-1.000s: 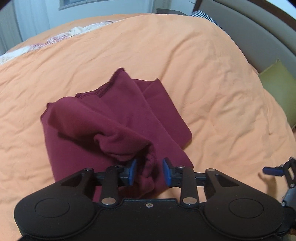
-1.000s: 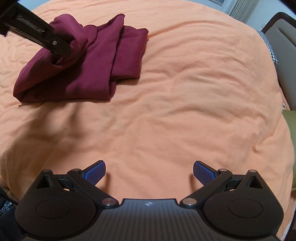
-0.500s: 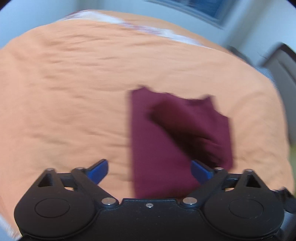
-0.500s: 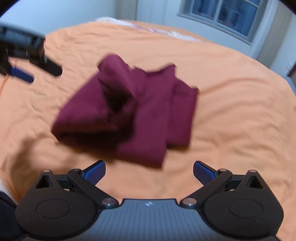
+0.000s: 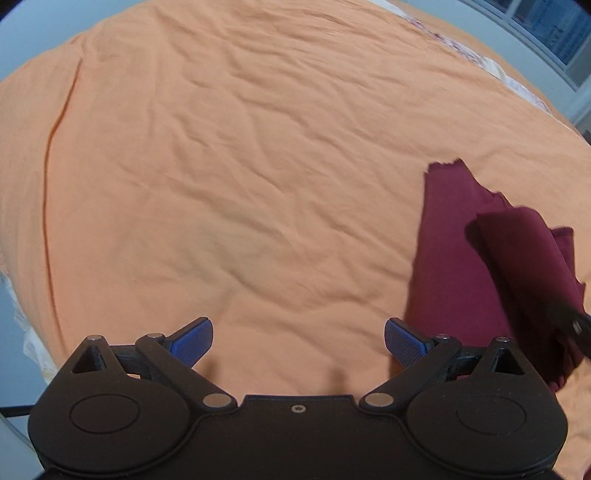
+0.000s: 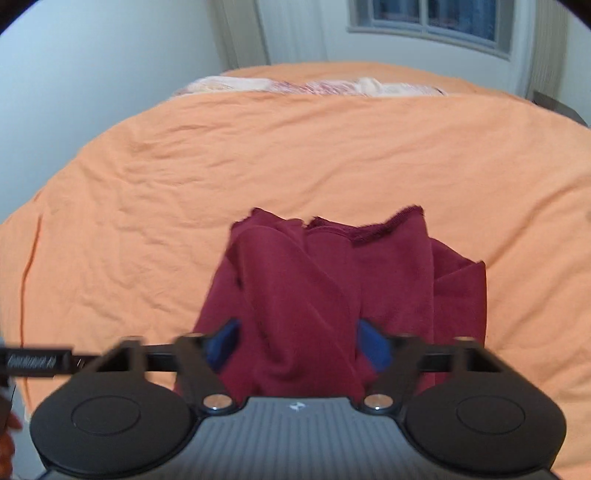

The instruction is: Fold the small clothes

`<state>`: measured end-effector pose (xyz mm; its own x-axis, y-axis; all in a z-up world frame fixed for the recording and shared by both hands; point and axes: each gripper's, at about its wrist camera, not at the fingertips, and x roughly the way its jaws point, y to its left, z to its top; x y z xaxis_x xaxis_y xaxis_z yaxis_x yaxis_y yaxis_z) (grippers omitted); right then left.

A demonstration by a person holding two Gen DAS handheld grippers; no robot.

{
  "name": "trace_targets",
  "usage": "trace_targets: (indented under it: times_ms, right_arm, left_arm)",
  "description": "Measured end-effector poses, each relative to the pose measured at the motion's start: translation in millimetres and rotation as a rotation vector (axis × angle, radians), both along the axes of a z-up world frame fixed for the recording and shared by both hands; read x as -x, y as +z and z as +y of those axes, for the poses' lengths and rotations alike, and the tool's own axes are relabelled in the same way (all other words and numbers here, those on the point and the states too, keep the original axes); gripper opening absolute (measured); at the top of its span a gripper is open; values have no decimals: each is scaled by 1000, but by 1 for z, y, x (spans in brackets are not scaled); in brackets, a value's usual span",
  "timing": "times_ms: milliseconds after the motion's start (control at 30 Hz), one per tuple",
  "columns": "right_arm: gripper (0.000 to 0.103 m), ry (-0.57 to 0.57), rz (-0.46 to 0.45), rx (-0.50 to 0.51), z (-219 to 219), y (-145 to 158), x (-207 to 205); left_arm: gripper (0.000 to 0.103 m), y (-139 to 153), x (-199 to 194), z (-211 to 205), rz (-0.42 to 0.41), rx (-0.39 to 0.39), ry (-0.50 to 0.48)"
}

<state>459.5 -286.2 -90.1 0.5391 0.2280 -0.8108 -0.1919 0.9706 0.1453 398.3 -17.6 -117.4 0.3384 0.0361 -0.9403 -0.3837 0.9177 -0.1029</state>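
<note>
My left gripper (image 5: 298, 341) spread wide, empty, over bare orange bedsheet (image 5: 236, 177). Crumpled maroon fabric garment (image 5: 476, 266) at 3 o'clock, on bed. My right gripper (image 6: 298, 345) part-open, blue pads (image 6: 373, 347) flanking raised garment fold; contact unclear, blurred. Window (image 6: 432, 18) at 12 o'clock.

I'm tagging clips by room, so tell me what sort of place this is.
Most likely a bedroom. The work surface is a wide bed under a wrinkled orange cotton bedspread, with a pale patterned sheet at its far edge, and a window set in a plain white wall beyond.
</note>
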Motion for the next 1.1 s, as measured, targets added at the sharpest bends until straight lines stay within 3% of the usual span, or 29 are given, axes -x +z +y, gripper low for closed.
trace_targets:
  times_ms: [100, 133, 367, 567, 733, 800, 867, 1100]
  right_arm:
    - [35, -48, 12, -56, -17, -1, 0]
    - [21, -66, 7, -66, -25, 1, 2]
    - [10, -192, -46, -117, -94, 16, 7]
    - [10, -278, 41, -120, -136, -12, 1]
    - [14, -266, 57, -91, -139, -21, 0]
    - [25, -283, 69, -90, -141, -22, 1]
    - [50, -312, 76, -121, -147, -21, 4]
    - [61, -357, 95, -161, -148, -23, 1]
  left_arm:
    - [100, -1, -1, -10, -9, 15, -48]
    - [100, -1, -1, -14, -13, 24, -63]
    - [100, -2, -16, -45, -57, 97, -175]
    - [100, -13, -30, -74, -22, 94, -265]
    - [100, -22, -30, -83, 11, 95, -291]
    - [100, -25, -29, -85, 26, 90, -295]
    - [100, -26, -27, -88, 40, 88, -293]
    - [100, -26, -25, -93, 53, 84, -291]
